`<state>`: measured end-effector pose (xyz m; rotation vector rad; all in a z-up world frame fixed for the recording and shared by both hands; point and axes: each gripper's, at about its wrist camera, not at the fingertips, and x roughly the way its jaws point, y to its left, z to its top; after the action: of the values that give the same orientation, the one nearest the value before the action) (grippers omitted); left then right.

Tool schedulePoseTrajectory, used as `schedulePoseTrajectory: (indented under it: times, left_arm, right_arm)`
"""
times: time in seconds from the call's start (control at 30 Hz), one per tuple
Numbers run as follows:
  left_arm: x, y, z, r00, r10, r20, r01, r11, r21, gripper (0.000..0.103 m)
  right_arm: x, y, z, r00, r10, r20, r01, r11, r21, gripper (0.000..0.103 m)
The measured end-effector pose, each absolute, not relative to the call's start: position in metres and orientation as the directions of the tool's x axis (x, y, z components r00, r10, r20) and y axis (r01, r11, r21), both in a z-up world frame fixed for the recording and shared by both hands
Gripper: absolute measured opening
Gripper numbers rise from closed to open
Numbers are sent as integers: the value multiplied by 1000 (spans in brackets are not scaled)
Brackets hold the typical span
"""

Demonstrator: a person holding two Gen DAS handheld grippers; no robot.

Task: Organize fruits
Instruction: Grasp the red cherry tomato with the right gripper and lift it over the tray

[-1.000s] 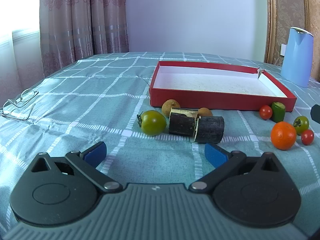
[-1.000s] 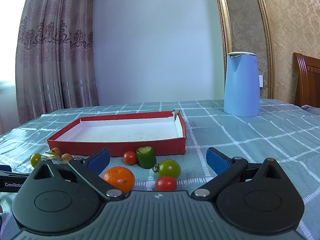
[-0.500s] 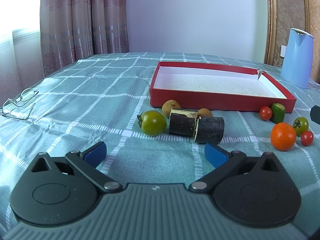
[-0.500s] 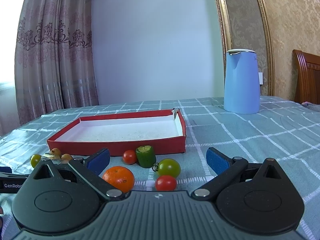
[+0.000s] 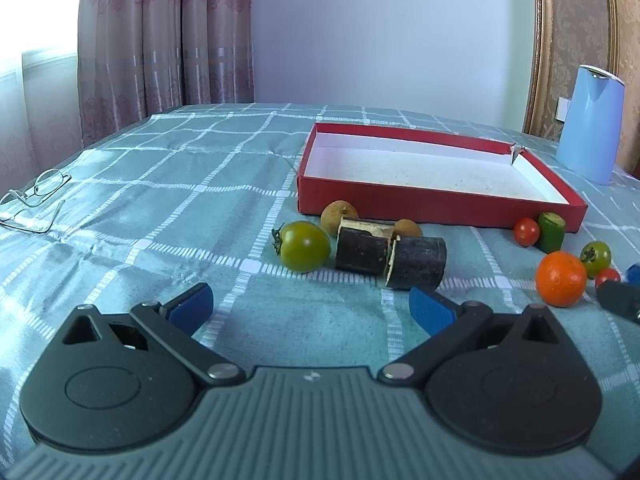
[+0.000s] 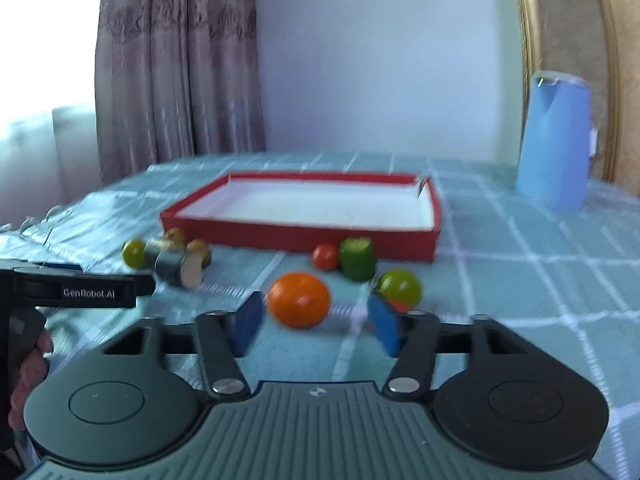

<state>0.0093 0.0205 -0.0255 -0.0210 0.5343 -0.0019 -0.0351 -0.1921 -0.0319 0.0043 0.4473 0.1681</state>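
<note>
Fruits, loose lot, laid on a table [image 5: 168, 184] under a teal checked cloth, all in front of a shallow red tray [image 5: 436, 204] with a white floor that holds nothing.

Writing: "GenRobot.AI" in white on the black side bar of the left tool's body, read in the right wrist view [image 6: 94, 293]. No other legible text.

Left to right, left wrist view:
- spectacles [image 5: 34, 196], far left edge of the table, well apart from the fruit.
- large green tomato [image 5: 305, 246], with stem.
- two small brown round fruits [image 5: 339, 211], just before the tray's front wall, behind the dark pieces.
- two dark cut cylinder pieces [image 5: 416, 262], side by side, touching.
- red cherry tomato [image 5: 527, 232], just beside a green cut stub [image 5: 552, 231].
- orange [image 5: 561, 279].
- small green tomato [image 5: 597, 253], behind the orange; a second red cherry tomato [image 5: 607, 277] beside it.
- blue kettle [image 5: 591, 124], beyond the tray's right end.

Left tool [image 5: 310, 306]: blue pads spread wide, nothing between them; the dark pieces and large green tomato lie just ahead of it.

Right tool [image 6: 316, 322]: jaws closing, not yet pressing anything; the orange [image 6: 299, 300] sits just ahead, between the two pads. View is blurred.
</note>
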Motion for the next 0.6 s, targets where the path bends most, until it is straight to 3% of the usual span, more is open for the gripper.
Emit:
schedulePoseTrajectory:
  times: [0.33, 0.5, 0.6]
  left_arm:
    - [9, 22, -25, 860, -26, -510, 7, 999, -39, 103]
    - [9, 22, -25, 859, -26, -511, 6, 999, -40, 103]
    - [9, 22, -25, 859, -26, -511, 6, 999, -40, 103]
  right_arm:
    - [-21, -213, -34, 873, 41, -487, -29, 999, 31, 55]
    - [-14, -218, -35, 854, 44, -519, -23, 999, 47, 55]
    - [-8, -220, -36, 847, 49, -530, -24, 998, 54, 47]
